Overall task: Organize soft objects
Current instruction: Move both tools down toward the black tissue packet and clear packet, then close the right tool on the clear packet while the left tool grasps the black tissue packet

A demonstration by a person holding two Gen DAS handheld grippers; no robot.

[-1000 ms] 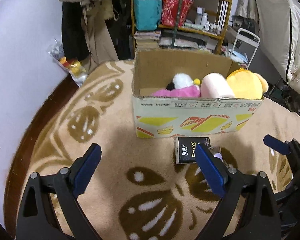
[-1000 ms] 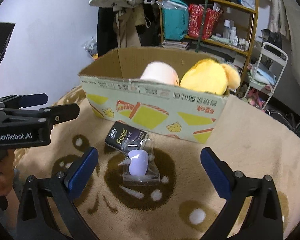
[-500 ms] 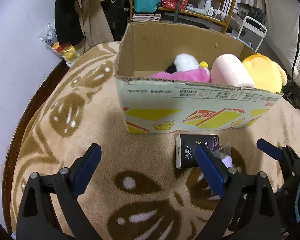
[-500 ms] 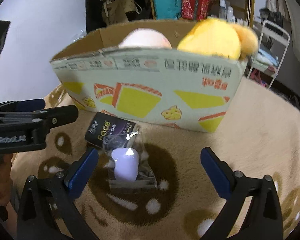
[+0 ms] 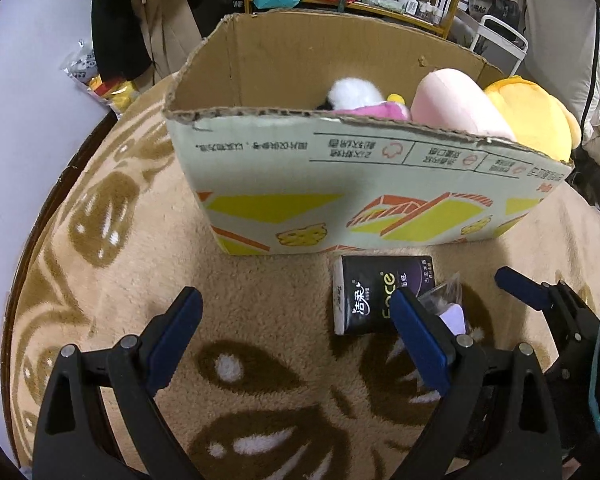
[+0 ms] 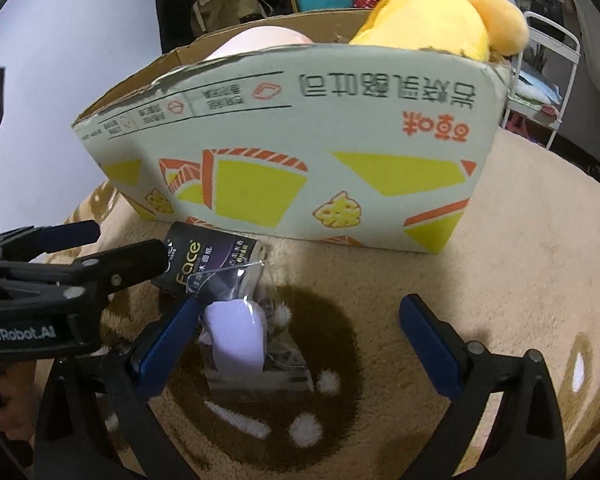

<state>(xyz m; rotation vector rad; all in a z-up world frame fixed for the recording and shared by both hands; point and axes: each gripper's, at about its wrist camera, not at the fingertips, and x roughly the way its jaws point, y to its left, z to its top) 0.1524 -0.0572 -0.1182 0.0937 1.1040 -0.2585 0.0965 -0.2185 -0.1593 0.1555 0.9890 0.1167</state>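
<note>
**Two packets left on the rug, right claw nearest**

On the patterned rug (image 6: pixel 520 240), just in front of the cardboard box (image 6: pixel 300 152), two items are seen lying outside: a dark tissue pack (image 6: pixel 208 260) and a clear bag holding a lilac soft object (image 6: pixel 238 338). The bag is laid partly over the pack's near end. Inside the box, a yellow plush (image 5: pixel 528 116), a pink plush (image 5: pixel 456 108) and a white-and-pink toy (image 5: pixel 360 100) are already packed.

The right gripper (image 6: pixel 298 334) is held wide apart and empty, with the lilac object just inside its left finger, so it is off-centre to the left of the claw. Its long axis is judged to run roughly along the fingers, which suits a squeeze across its width.

The left gripper (image 5: pixel 296 328) is also spread wide and empty; the tissue pack (image 5: pixel 380 296) is partly hidden behind its right finger, long axis lying crosswise. The right hand is judged the nearer to the bag, and a small leftward shift is probably needed before closing.
</note>
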